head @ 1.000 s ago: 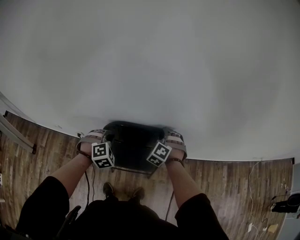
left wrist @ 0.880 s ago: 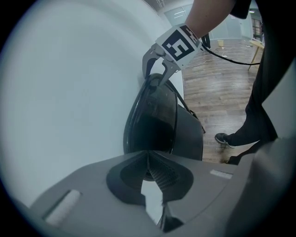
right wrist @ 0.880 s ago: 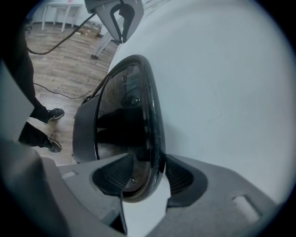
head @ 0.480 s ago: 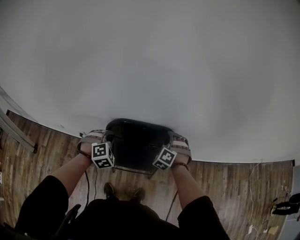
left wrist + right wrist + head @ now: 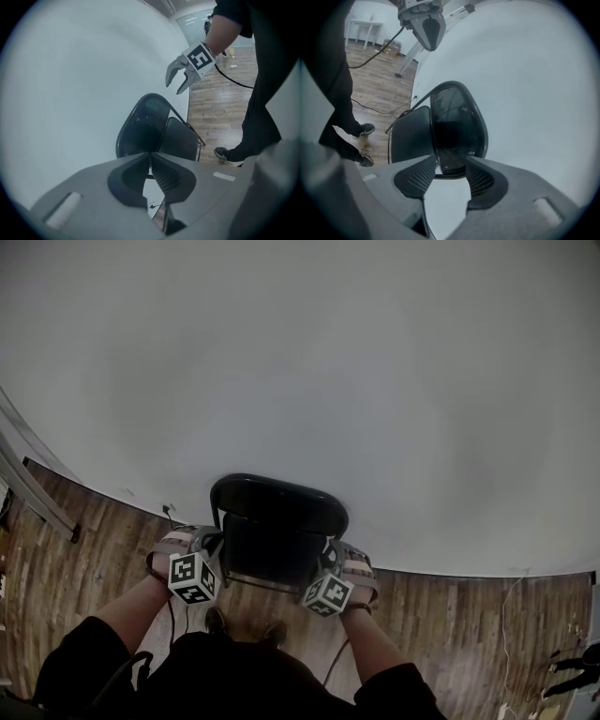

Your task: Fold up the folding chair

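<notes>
The black folding chair [image 5: 277, 531] stands against the white wall, its seat [image 5: 180, 138] tipped up steeply beside the backrest [image 5: 144, 123]. My left gripper [image 5: 212, 544] hangs off the chair's left side, shut with nothing between its pads [image 5: 151, 161]. My right gripper [image 5: 328, 557] is off the chair's right side, apart from it; its jaws [image 5: 451, 166] stand open and have just been closing a little, with only air between them. Each gripper view shows the other gripper: the right one [image 5: 180, 82] open, the left one [image 5: 429, 28] shut.
The white wall [image 5: 300, 362] curves close behind the chair. On the wooden floor [image 5: 450, 615] a black cable [image 5: 173, 610] lies by the person's shoes [image 5: 217, 620]. A metal frame [image 5: 37, 498] leans at the left. A white table [image 5: 363, 26] stands far off.
Both grippers have drawn back from the chair's sides toward the person. The chair's backrest now shows in full above them.
</notes>
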